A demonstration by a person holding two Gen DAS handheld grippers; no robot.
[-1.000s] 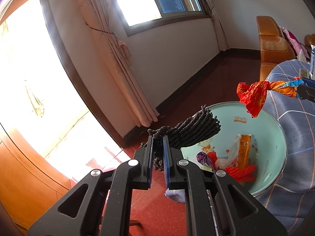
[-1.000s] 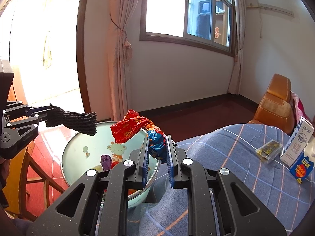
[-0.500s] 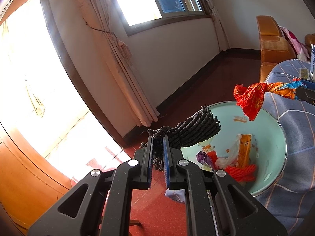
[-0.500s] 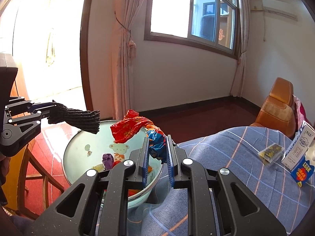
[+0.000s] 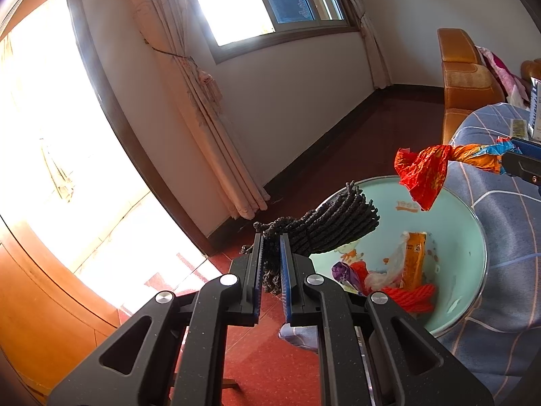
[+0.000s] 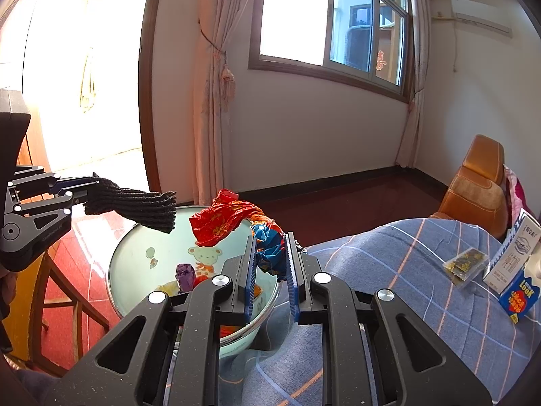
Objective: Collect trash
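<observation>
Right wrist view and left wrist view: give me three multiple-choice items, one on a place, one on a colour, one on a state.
1. Where does the crumpled red and orange foil wrapper hang?
A over the pale green enamel basin
B on the floor
C on the armchair

2. What colour is the knitted cloth?
A white
B dark grey
C yellow

3. The right gripper is:
A open, empty
B out of view
C shut on the wrapper

Answers:
1 A, it dangles above the basin's rim.
2 B, dark ribbed weave.
3 C, both pads press the wrapper's blue end.
</observation>
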